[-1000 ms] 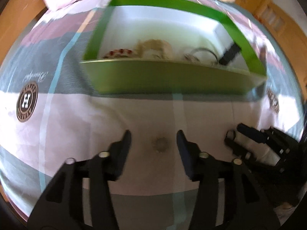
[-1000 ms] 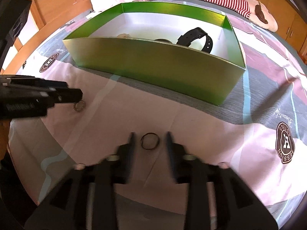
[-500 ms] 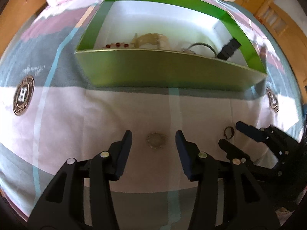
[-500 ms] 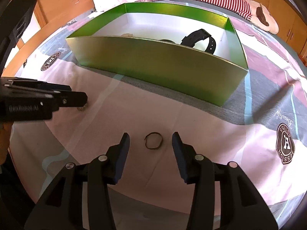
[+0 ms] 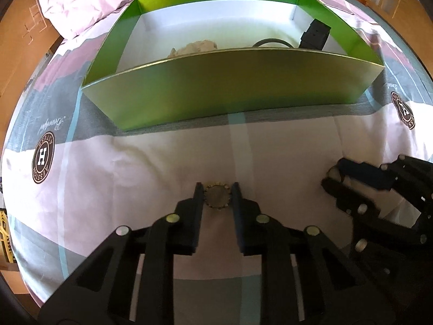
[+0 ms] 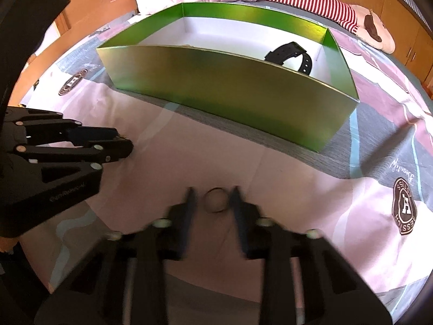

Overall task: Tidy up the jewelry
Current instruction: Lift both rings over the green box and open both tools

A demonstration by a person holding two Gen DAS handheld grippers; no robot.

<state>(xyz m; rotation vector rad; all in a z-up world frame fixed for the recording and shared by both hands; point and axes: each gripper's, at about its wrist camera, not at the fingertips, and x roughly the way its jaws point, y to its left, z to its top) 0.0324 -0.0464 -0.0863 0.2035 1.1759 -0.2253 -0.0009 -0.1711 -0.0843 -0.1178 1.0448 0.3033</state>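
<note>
A round gold-toned ring with a beaded rim (image 5: 217,196) lies flat on the patterned bedsheet (image 5: 135,168), with no long axis to tell. The left gripper (image 5: 216,192) is closing, its pads touching the ring's sides. At 3 o'clock, the right gripper (image 6: 212,199) is closing around a thin dark ring (image 6: 215,200), not yet clearly pinching. The green box (image 5: 230,86) stands at 12 o'clock.

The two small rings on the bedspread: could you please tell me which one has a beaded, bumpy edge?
The gold-toned ring between the left tongs, whose jaws are closing. Its rim is studded with little beads, while the dark ring between the right tongs is plain and smooth.
</note>
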